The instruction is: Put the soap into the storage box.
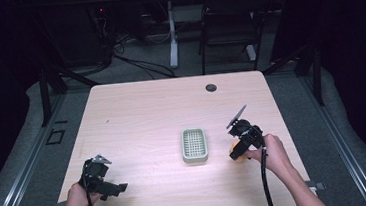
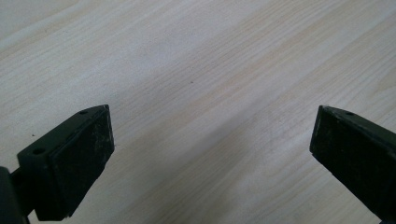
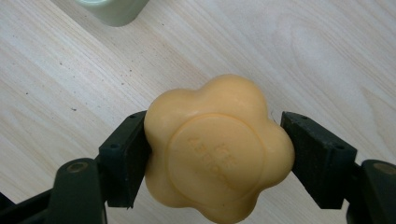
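Note:
A yellow-orange flower-shaped soap (image 3: 217,147) sits between the two black jaws of my right gripper (image 3: 215,154), and both pads press on its sides. In the high view the soap (image 1: 236,152) shows under my right gripper (image 1: 239,150), just right of a pale green soap dish (image 1: 194,145) with a slotted grid top. A corner of the dish (image 3: 114,9) appears at the top of the right gripper view. My left gripper (image 1: 114,189) rests low over the table's front left, and its jaws (image 2: 212,158) stand wide apart over bare wood with nothing between them.
The light wooden table (image 1: 141,111) has a round cable grommet (image 1: 211,87) near its far edge. A black chair (image 1: 229,23) and a white desk leg (image 1: 171,33) stand beyond the table. Dark rails flank both sides.

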